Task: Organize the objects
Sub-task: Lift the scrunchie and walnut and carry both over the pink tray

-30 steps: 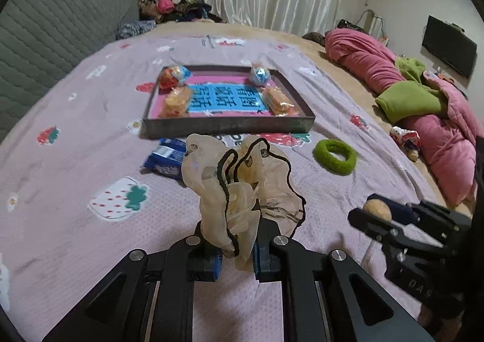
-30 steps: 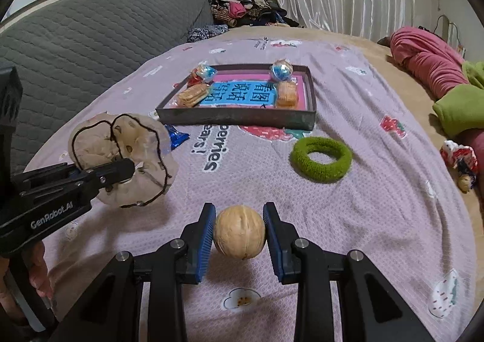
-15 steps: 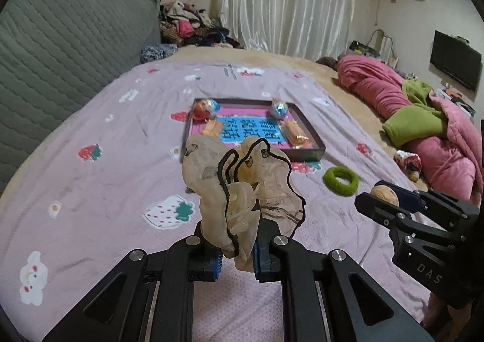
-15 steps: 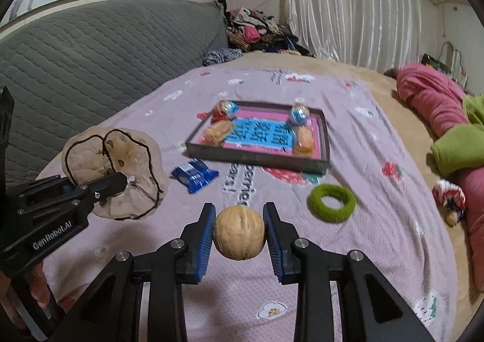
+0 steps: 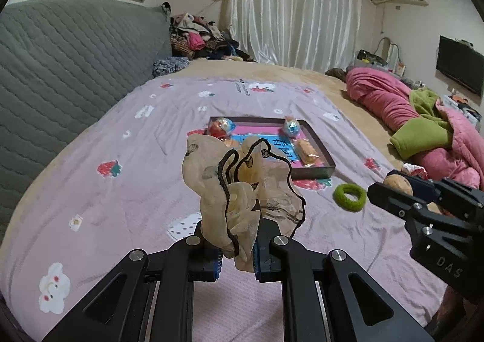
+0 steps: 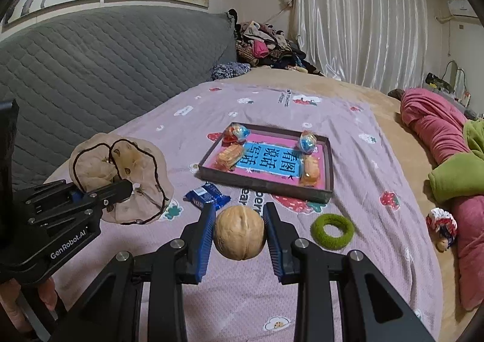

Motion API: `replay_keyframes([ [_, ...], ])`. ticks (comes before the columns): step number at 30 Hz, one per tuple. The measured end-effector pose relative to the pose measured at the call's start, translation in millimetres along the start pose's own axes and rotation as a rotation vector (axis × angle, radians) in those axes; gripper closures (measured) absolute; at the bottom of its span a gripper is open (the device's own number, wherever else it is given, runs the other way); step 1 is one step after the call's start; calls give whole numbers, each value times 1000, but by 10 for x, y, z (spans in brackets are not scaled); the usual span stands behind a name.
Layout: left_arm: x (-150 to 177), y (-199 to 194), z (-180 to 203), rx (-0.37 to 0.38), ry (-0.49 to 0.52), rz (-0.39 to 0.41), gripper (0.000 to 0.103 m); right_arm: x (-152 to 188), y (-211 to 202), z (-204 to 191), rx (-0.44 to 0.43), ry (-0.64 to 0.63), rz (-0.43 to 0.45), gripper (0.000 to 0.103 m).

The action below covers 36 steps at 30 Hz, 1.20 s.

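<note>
Left gripper [image 5: 236,254] pinches beige scrunchie [image 5: 242,187]; right gripper [image 6: 239,239] clamps walnut [image 6: 239,232]. Both held above bed [image 6: 363,160], short of tray [image 6: 266,183]. Advice: carry level, release low inside tray.

"GenRobot.AI" on left tongs [image 6: 99,190]

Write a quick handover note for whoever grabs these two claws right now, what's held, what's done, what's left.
Left claw: shut on the beige scrunchie, held above the bed.
Right claw: shut on the walnut, also in the air.
Tray: already holds two foil candies and two wrapped snacks.
Left on the pink blanket: blue snack packet and green hair ring.
Neither held item is placed yet.
</note>
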<state>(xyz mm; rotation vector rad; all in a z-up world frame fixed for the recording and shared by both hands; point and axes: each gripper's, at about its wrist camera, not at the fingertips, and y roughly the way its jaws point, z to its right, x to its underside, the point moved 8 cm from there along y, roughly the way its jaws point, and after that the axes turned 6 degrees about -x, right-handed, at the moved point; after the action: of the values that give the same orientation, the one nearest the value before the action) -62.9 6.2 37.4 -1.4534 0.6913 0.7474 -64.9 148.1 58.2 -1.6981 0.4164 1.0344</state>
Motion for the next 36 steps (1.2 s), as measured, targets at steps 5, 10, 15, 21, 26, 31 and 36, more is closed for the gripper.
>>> replay_keyframes([
  [5, -144, -14, -47, -13, 5, 16, 88, -156, -27, -18, 1, -14, 19, 70],
  [10, -362, -29, -59, -18, 18, 41, 88, -355, -26, -10, 1, -26, 27, 70],
  [15, -619, -25, -52, -28, 31, 72, 88, -526, -23, 17, 13, -41, 39, 70],
  [21, -925, 63, -28, -26, 40, 85, 88, -783, -20, 50, 23, -57, 61, 70],
  [26, -1124, 175, 21, -11, 38, 87, 88, -985, 6, 92, 23, -64, 85, 70],
  [31, -1240, 259, 58, -6, 46, 93, 88, -1109, 41, 143, 22, -60, 101, 70],
  [36, -1403, 329, 69, -4, 49, 99, 88, -1209, 115, 185, 27, -63, 102, 70],
])
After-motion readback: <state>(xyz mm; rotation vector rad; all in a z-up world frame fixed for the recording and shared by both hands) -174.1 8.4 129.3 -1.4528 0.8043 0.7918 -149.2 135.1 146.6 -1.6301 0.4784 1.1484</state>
